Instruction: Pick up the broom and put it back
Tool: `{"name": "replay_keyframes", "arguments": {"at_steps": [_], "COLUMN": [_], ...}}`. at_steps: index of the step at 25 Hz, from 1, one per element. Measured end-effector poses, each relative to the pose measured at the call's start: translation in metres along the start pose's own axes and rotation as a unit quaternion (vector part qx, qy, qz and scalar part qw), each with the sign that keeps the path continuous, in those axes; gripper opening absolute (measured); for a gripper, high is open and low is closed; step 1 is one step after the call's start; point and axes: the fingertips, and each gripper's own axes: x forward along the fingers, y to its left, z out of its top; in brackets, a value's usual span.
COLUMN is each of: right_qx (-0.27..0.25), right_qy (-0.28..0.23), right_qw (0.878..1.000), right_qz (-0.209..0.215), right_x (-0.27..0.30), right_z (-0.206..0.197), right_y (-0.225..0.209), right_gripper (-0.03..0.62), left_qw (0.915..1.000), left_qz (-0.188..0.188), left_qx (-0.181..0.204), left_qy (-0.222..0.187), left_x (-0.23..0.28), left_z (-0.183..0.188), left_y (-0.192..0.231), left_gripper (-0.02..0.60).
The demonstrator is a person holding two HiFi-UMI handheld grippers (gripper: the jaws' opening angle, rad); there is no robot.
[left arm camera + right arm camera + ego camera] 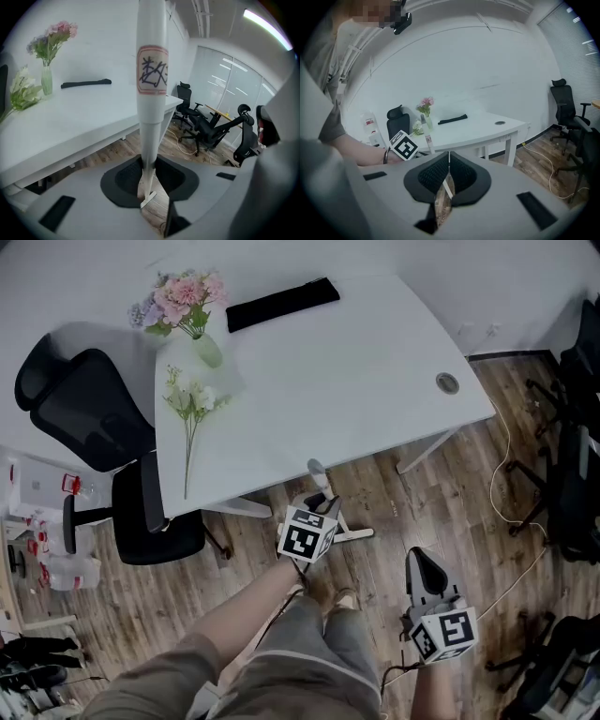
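Both gripper views show the label on the broom; head view doesn't.

The broom stands almost upright just in front of the white desk, its pale handle bearing a red-bordered label with dark handwritten marks and narrowing below, where the left gripper clamps the thin lower section between its jaws.

Right gripper: jaws closed tip to tip, nothing held. Beyond, white table carrying flower vase and black pad; chair behind.
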Motion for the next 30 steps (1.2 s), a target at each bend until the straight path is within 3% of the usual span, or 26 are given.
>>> {"name": "replay_keyframes", "arguments": {"at_steps": [8,9,11,13,21,30], "right_qx": [-0.011,-0.012,-0.016,-0.021,-0.031,-0.059], "right_qy": [0.015,0.016,0.018,0.02,0.011,-0.044], "right_qw": [1.0,1.0,0.999,0.999,0.999,0.997], "right_qz": [-0.023,-0.024,-0.026,-0.031,-0.042,-0.027], "right_x": [0.013,0.013,0.013,0.013,0.001,-0.027], "right_z": [0.009,0.011,0.016,0.022,0.057,0.141], "right_y": [0.002,0.004,0.007,0.008,0.025,0.067], "right_gripper": [0.032,0.032,0.032,0.032,0.032,0.032], "left_qw": [0.9998,0.9997,0.9993,0.9992,0.9998,0.9943], "left_qz": [-0.002,-0.003,-0.011,-0.015,-0.015,-0.013], "left_qx": [-0.019,-0.021,-0.029,-0.03,0.011,0.072], "left_qy": [0.003,0.01,0.021,0.019,0.0,-0.078], "left_x": [0.012,0.012,0.012,0.008,-0.054,-0.164], "left_z": [0.011,0.008,0.003,0.003,0.019,0.085], "left_y": [0.023,0.025,0.026,0.027,0.022,0.006], "left_gripper": [0.101,0.108,0.188,0.19,0.192,0.147]}}
